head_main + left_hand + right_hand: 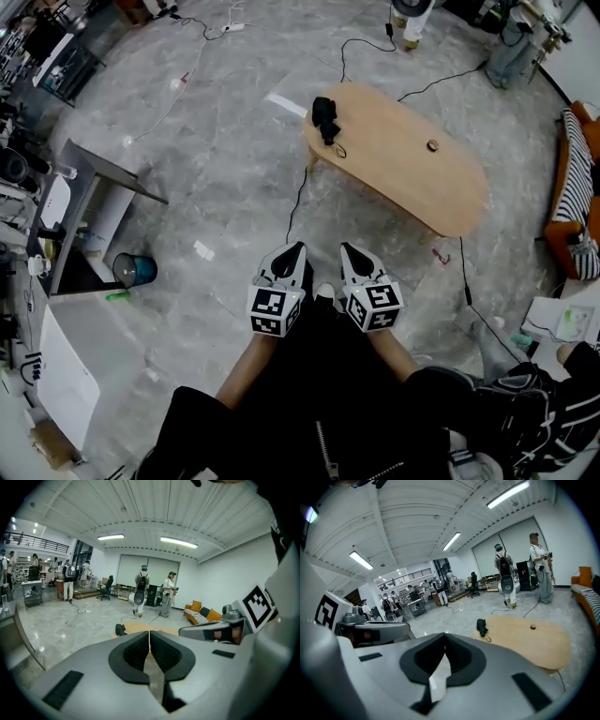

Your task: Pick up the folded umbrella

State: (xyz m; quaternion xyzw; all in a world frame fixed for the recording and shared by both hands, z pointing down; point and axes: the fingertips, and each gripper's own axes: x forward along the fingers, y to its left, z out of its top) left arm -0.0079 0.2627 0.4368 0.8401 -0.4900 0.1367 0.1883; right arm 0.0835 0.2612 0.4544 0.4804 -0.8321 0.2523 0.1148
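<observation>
The folded umbrella (324, 118) is a small black bundle lying at one end of the wooden table (412, 178), close to the edge. It is well apart from both grippers. The left gripper (295, 251) and the right gripper (347, 251) are held side by side near the person's body. Both have their jaws pressed together with nothing in them. So the pick-up has not begun, I think. A few things could go wrong. If the jaws are not opened before they get to the umbrella, they will just bump it and may push it off the table end. A black cable (298, 192) runs over the floor between the person and the table, and a foot could catch on it. The umbrella looks round and soft, so a pinch at one tip could let it slip or tip down. A small round thing (432, 145) sits farther along the table, far enough away that it should be safe.
</observation>
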